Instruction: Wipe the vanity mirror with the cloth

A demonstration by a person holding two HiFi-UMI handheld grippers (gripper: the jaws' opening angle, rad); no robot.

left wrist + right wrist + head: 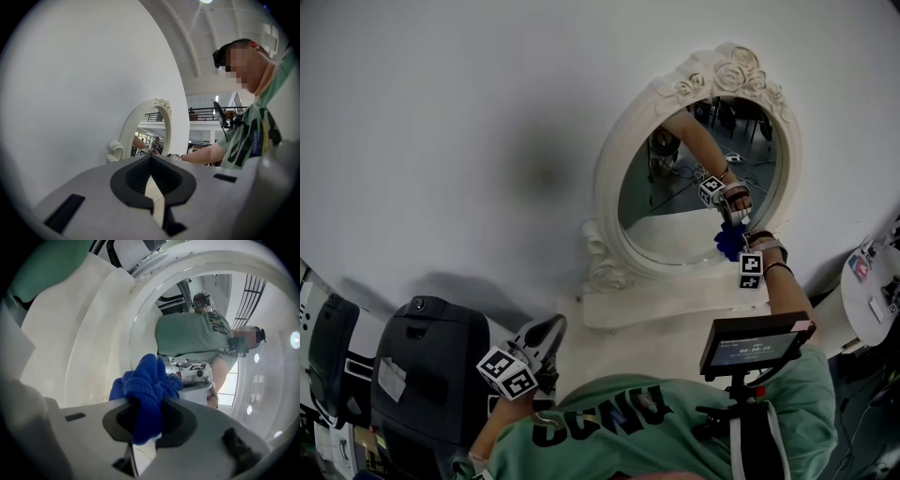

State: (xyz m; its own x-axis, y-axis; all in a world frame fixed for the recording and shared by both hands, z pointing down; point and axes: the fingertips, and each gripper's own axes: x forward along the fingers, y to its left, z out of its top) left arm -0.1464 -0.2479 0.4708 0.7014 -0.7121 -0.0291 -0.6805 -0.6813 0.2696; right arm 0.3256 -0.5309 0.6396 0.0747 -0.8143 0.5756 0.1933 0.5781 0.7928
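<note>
Gripping the cloth [147,390], the right hand-held gripper [149,423] holds it against the mirror [680,211].

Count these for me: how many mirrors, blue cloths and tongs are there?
Mirror: 1
Blue cloth: 1
Tongs: 2, the left tongs and the right tongs
Total: 4
</note>
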